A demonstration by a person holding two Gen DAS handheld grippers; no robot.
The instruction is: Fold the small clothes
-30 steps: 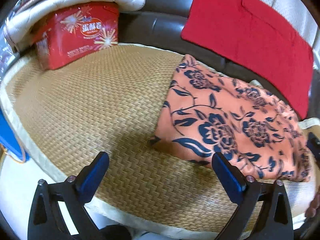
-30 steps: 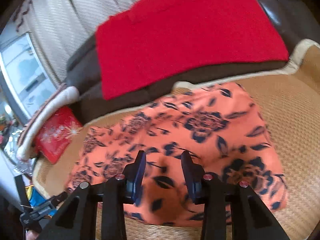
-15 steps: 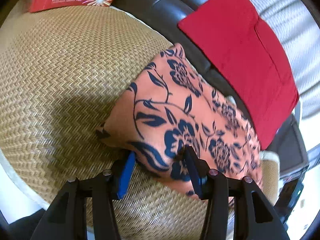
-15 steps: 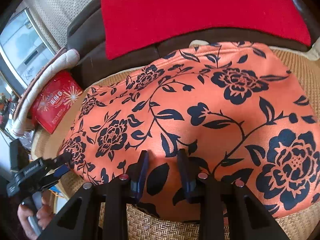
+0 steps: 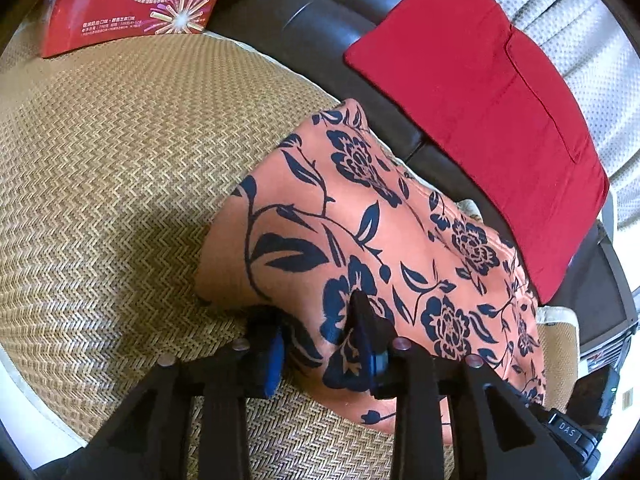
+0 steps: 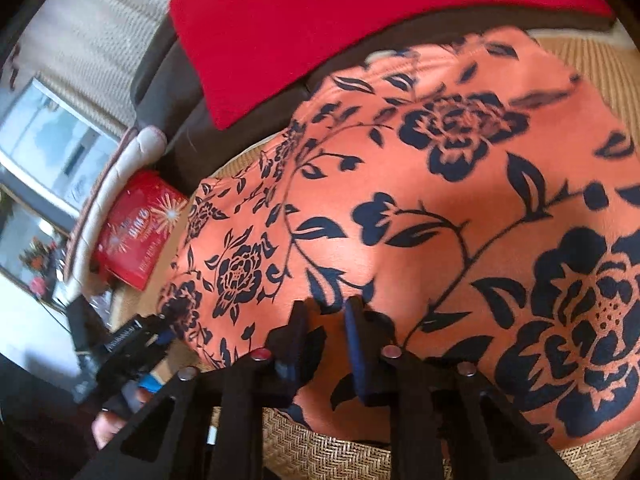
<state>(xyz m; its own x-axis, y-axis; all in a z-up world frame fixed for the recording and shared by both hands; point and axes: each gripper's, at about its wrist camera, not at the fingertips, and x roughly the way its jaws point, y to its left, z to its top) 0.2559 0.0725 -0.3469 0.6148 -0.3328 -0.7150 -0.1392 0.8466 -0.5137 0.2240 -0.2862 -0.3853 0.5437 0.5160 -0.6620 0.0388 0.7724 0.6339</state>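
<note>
1. Garment: orange floral-print cloth, dark blue flowers. Lies on the woven straw mat over the sofa seat; far edge runs up near the dark sofa back. Mostly flat, looks already doubled at least once (thick near edge), but can't confirm layer count.
2. Left hand-held gripper: jaws have just been closing, now narrow, near-left corner edge of the cloth bunched between them. Pads look pressed on the fabric, so clamped on the cloth.
3. Right hand-held gripper: jaws also just been closing, now a slim gap, with a ridge of the cloth's near edge pinched up between the pads. Reads as gripping, tho the frame is blurry.
4. Progress, my read: grasp step abt done, both near-edge points taken. No lift or fold-over visible yet; cloth not raised off the mat.
5. Left to do: carry the near edge over to the far edge, lay it down, release, smooth; maybe one more fold after.
6. Nearby, untouched: red cloth draped on the sofa back; red egg-roll box at the mat's far-left corner, well apart from the garment.
</note>
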